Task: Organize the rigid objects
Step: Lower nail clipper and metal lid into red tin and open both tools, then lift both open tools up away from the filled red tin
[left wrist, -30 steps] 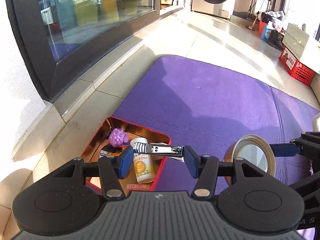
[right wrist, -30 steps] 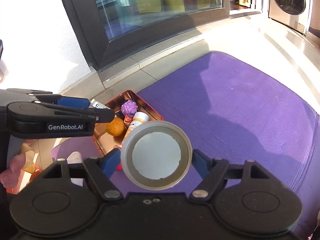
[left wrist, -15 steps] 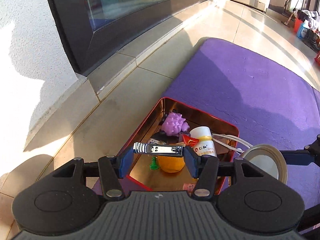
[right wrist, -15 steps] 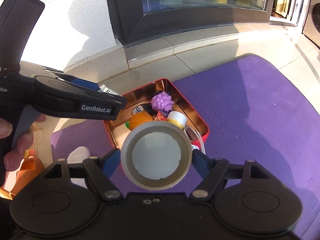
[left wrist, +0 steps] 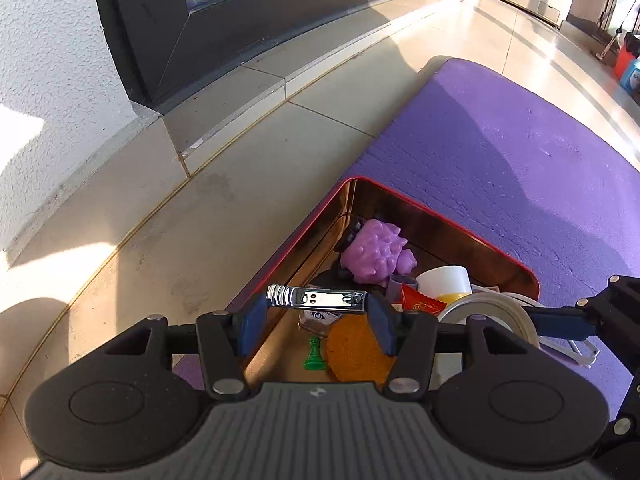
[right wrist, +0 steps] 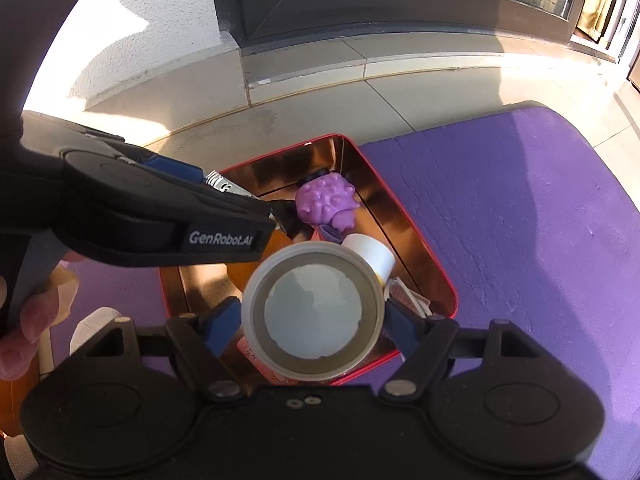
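Tin (left wrist: 436,216) nearer, clipper (left wrist: 317,299) between left tongs (left wrist: 316,320)

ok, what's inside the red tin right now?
Inside the red tin: a purple spiky toy, a white-capped bottle, an orange round thing, a green chess pawn, a red wrapper. The held round lid and nail clipper cover the rest.

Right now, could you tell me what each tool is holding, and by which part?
Left tool: nail clipper, gripped at its two ends. Right tool: round lid, gripped across its rim.
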A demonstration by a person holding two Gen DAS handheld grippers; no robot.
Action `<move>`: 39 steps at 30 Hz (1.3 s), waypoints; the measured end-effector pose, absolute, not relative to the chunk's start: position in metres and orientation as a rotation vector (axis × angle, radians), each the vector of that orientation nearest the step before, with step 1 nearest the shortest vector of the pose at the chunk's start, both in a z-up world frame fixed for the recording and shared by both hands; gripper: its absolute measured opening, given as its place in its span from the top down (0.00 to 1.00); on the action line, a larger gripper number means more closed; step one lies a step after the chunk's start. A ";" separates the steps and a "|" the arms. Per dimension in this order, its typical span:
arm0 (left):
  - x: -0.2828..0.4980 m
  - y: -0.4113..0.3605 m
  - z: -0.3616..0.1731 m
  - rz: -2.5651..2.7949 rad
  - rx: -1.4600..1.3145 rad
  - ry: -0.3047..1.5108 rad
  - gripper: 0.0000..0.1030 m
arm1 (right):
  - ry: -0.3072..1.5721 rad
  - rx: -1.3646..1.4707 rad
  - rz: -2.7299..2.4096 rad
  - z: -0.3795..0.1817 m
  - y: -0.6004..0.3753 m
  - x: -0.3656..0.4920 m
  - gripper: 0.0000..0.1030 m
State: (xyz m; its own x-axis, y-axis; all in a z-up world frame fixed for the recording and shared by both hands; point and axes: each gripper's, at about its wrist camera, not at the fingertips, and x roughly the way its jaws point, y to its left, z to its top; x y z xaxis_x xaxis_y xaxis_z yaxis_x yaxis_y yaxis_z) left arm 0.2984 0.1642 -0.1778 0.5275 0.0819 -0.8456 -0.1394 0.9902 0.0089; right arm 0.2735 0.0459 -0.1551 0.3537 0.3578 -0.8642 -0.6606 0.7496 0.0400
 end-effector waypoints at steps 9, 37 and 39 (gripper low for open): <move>0.316 0.166 -0.203 0.131 -0.093 1.039 0.49 | 1.006 -0.332 0.678 -0.162 0.042 0.274 0.25; 0.256 0.164 -0.111 0.122 -0.100 0.948 0.26 | 0.936 -0.142 0.684 -0.086 -0.006 0.234 0.04; 0.248 0.162 -0.101 0.119 -0.093 0.933 0.26 | 0.928 -0.130 0.694 -0.078 -0.013 0.227 0.03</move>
